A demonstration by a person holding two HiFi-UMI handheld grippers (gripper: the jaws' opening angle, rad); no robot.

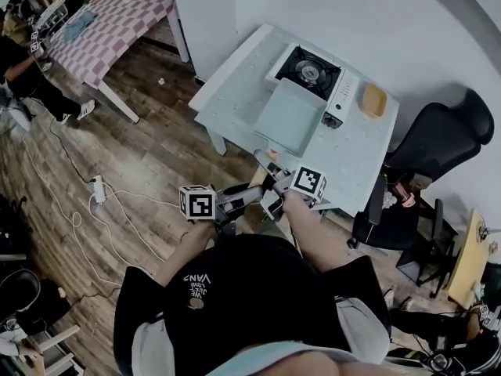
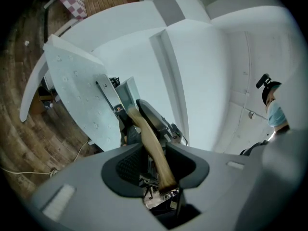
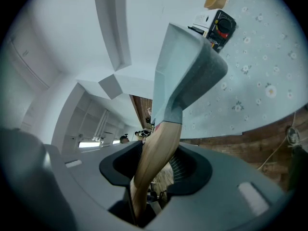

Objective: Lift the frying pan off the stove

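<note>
A pale green square frying pan with a wooden handle is off the gas stove, over the white table just in front of it. I cannot tell whether it touches the table. My left gripper and right gripper meet at the handle, and both are shut on it. In the left gripper view, the left gripper has the handle running up between its pads towards the pan. In the right gripper view, the right gripper holds the handle below the tilted pan.
The stove's burner is bare. A yellow bowl sits on the table right of the stove. A black office chair stands at the table's right. Cables and a power strip lie on the wooden floor. A checked table is far left.
</note>
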